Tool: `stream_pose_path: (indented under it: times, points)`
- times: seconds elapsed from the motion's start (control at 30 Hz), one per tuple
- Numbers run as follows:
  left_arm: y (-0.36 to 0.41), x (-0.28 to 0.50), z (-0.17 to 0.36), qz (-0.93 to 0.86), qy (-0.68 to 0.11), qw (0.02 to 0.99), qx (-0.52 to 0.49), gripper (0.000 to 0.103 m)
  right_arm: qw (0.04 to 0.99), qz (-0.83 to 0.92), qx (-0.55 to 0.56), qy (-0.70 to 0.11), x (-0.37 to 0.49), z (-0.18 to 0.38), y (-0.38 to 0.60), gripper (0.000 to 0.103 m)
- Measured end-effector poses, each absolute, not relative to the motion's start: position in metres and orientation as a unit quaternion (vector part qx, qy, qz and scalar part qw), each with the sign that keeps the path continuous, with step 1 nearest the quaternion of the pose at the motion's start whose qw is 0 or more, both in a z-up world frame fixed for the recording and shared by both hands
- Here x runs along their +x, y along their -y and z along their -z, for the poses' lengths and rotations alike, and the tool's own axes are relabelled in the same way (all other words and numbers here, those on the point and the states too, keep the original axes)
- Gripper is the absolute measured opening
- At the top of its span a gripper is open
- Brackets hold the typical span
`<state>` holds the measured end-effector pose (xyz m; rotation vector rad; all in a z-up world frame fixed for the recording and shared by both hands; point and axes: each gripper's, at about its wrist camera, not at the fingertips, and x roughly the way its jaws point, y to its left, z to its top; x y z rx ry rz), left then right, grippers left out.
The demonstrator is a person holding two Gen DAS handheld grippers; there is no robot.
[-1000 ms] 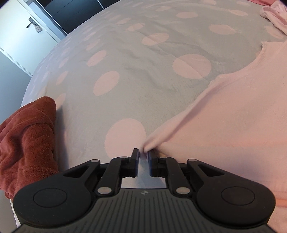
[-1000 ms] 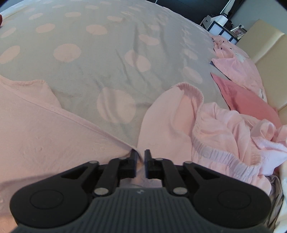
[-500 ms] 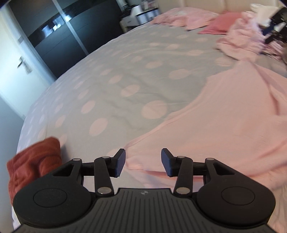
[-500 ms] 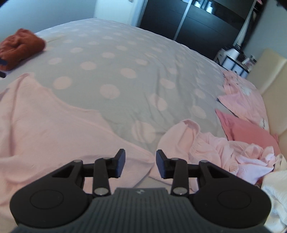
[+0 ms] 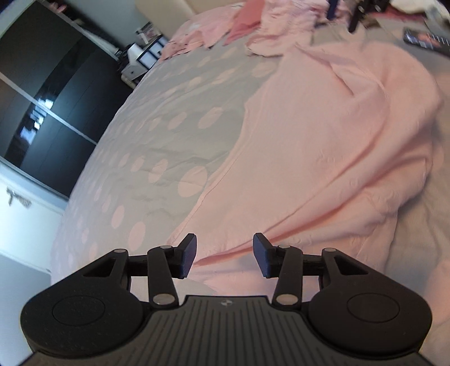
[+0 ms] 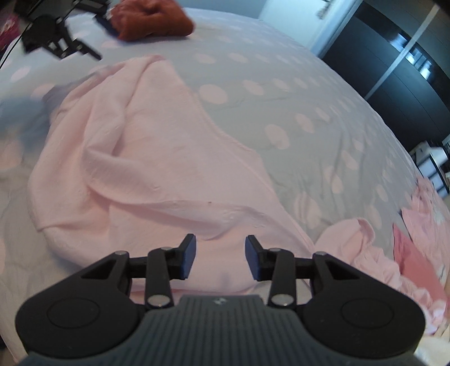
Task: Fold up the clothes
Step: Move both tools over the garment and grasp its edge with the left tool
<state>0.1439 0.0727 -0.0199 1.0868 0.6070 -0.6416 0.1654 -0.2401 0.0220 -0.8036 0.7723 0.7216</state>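
Note:
A pale pink garment [image 5: 323,146] lies spread and rumpled on the grey bedspread with pink dots [image 5: 168,135]. My left gripper [image 5: 224,254] hovers open above the garment's near edge, nothing between its pads. In the right wrist view the same pink garment [image 6: 146,157] fills the middle, with a fold ridge running across it. My right gripper [image 6: 220,255] is open above its near part, holding nothing. The left gripper [image 6: 56,39] shows blurred at the top left of the right wrist view. The right gripper [image 5: 354,11] appears blurred at the top of the left wrist view.
A rust-red garment [image 6: 152,17] lies at the far side of the bed. More pink clothes [image 6: 365,247] are piled at the right, and pink pillows [image 5: 202,33] lie by the headboard. A dark wardrobe [image 5: 47,112] and a white door [image 5: 22,202] stand beyond the bed.
Both grippers let go of the pink garment's edge, opened, and lifted away. Each view has rolled and pulled back, so more of the bed and room shows.

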Motion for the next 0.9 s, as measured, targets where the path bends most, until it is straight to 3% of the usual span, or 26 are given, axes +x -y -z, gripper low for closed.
stream_pose_path:
  times: [0.27,0.53,0.6,0.73,0.83,0.87,0.9]
  points:
    - [-0.054,0.142,0.067,0.299,-0.247,0.701,0.598,0.042,0.767,-0.345,-0.41,-0.352,0.171,-0.007,0.229,0.042]
    - [-0.044,0.159,0.077,0.3,-0.229,0.696,0.611,0.03,0.727,-0.357,-0.501,-0.305,0.183,0.019,0.217,0.048]
    - [-0.041,0.163,0.075,0.306,-0.23,0.699,0.604,0.028,0.716,-0.374,-0.518,-0.283,0.185,0.02,0.213,0.061]
    - [-0.039,0.17,0.078,0.32,-0.232,0.7,0.595,0.025,0.699,-0.413,-0.523,-0.258,0.19,0.022,0.199,0.066]
    - [-0.036,0.173,0.082,0.332,-0.244,0.692,0.593,0.012,0.68,-0.438,-0.522,-0.27,0.19,0.026,0.192,0.057]
    - [-0.036,0.172,0.082,0.335,-0.246,0.69,0.593,0.008,0.674,-0.443,-0.522,-0.277,0.19,0.027,0.191,0.041]
    - [-0.035,0.172,0.082,0.338,-0.248,0.689,0.591,0.005,0.671,-0.443,-0.523,-0.285,0.19,0.028,0.191,0.032]
